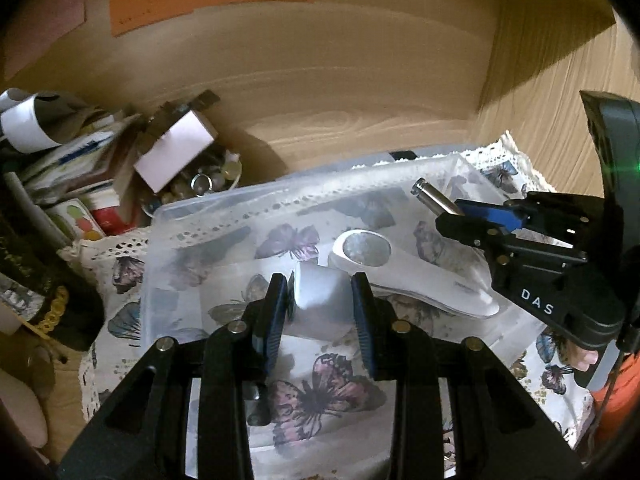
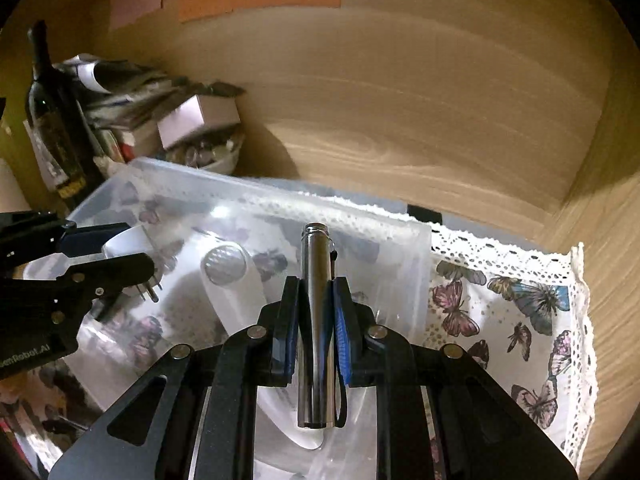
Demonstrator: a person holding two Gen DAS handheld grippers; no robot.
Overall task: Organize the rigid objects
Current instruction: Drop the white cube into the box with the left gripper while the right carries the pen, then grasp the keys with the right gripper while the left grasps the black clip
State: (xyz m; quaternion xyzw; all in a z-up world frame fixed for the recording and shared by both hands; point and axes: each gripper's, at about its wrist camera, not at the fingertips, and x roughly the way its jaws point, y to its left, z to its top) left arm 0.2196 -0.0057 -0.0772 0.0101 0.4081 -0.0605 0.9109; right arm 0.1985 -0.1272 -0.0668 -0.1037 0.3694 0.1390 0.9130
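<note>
My left gripper (image 1: 320,284) is shut on a white plug adapter (image 1: 322,304) and holds it over a clear plastic bin (image 1: 168,216). In the right wrist view the adapter (image 2: 128,244) shows two metal prongs below it, held in the left gripper (image 2: 120,248). My right gripper (image 2: 316,292) is shut on a silver metal flashlight (image 2: 316,320) with a black wrist strap, above the bin (image 2: 420,236); the right gripper (image 1: 456,214) and the flashlight (image 1: 434,198) also show in the left wrist view. A white handheld device with a round lens (image 1: 400,272) lies inside the bin.
A butterfly-print cloth with lace trim (image 2: 520,304) covers the shelf under the bin. A dark wine bottle (image 2: 52,120), boxes and papers (image 1: 80,160) and a bowl of small items (image 1: 208,180) crowd the back left. Wooden walls (image 2: 400,100) enclose the space.
</note>
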